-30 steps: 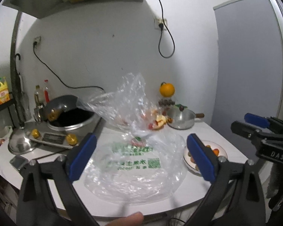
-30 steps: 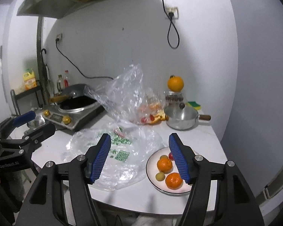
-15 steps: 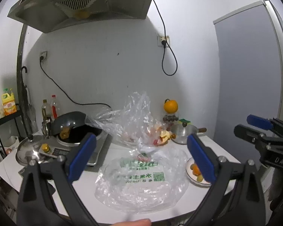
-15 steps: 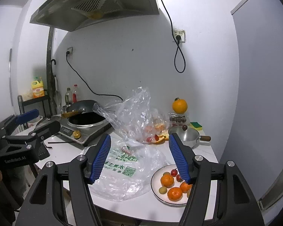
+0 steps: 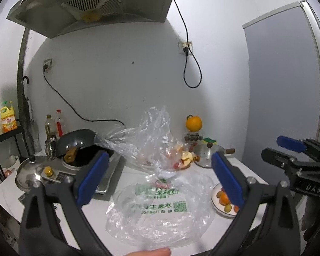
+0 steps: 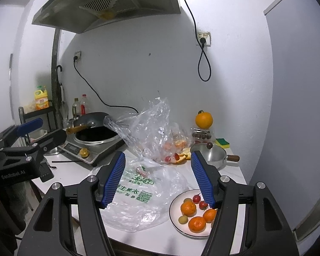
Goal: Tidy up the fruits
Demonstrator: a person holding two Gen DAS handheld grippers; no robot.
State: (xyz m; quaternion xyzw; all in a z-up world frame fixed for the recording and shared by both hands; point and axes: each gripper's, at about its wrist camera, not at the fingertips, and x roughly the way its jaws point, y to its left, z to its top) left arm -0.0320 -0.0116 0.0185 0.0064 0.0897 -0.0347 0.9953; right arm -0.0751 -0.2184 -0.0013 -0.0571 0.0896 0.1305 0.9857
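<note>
Below and ahead of the right gripper (image 6: 157, 177), the plate (image 6: 177, 224) of fruit sits on the counter (image 6: 74, 172). Both it and the left gripper (image 5: 157, 177) hang above, spread wide and holding nothing.

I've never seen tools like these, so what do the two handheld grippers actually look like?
Each is a black frame ending in two long fingers faced with ribbed blue pads and dotted with silver bolts. The left gripper carries white "GenRobot.AI" lettering on its side, seen from the other camera; the right gripper shows "DAS". No cables or sleeves are visible.
</note>
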